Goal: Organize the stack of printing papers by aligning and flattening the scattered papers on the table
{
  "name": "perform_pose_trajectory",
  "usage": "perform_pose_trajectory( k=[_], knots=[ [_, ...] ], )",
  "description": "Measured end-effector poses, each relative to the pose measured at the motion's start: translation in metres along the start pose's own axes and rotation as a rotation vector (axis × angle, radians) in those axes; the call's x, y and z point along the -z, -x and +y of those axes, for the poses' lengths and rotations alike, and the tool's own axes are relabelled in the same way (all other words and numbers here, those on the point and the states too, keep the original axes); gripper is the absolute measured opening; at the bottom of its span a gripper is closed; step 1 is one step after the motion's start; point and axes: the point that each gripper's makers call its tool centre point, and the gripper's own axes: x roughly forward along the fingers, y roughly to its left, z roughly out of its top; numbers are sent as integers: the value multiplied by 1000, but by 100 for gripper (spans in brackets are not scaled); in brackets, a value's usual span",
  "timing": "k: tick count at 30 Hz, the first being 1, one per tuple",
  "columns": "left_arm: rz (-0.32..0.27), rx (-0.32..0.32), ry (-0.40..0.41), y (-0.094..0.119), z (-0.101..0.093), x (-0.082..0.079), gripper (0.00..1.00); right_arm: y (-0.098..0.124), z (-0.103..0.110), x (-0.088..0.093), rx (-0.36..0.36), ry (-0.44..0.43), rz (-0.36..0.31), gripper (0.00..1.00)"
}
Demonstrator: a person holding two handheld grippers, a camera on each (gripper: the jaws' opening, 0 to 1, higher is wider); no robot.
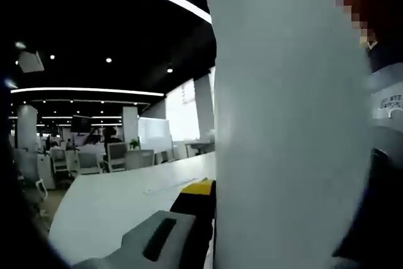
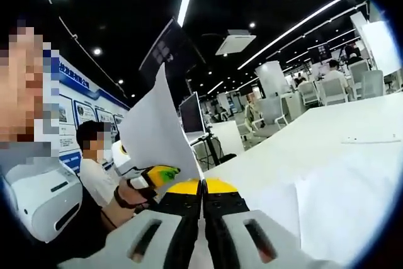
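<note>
In the left gripper view, a large white sheet of paper stands upright, close to the camera, rising from beside the left hand-held gripper. Only 1 yellow-tipped jaw shows, its edge against the sheet, so I cannot tell its grip. Beyond lies the white desk. In the right gripper view, the right hand-held gripper has its 2 jaws pressed together with nothing visible between. More paper lies flat on the desk at right.
</note>
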Motion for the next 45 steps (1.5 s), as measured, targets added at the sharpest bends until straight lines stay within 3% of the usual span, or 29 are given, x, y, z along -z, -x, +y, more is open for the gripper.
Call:
perform_pose_trajectory(
  k=[7,16,25,32,38,45],
  knots=[
    [-7,-4,18,0,1,-3,5,1,7,-3,-24,19,-22,5],
    [-30,-30,103,5,9,-6,5,8,-6,-9,61,84,-59,21],
    [-31,-34,141,5,9,-1,5,13,-18,-7,102,45,-66,37],
    [-70,-43,208,9,16,-9,5,13,-22,-5,124,47,-69,51],
    [-94,-72,280,12,27,-7,5,15,-28,-10,153,54,-94,65],
    [-128,-139,334,19,43,-5,5,18,-33,-13,180,70,-117,73]
  ],
)
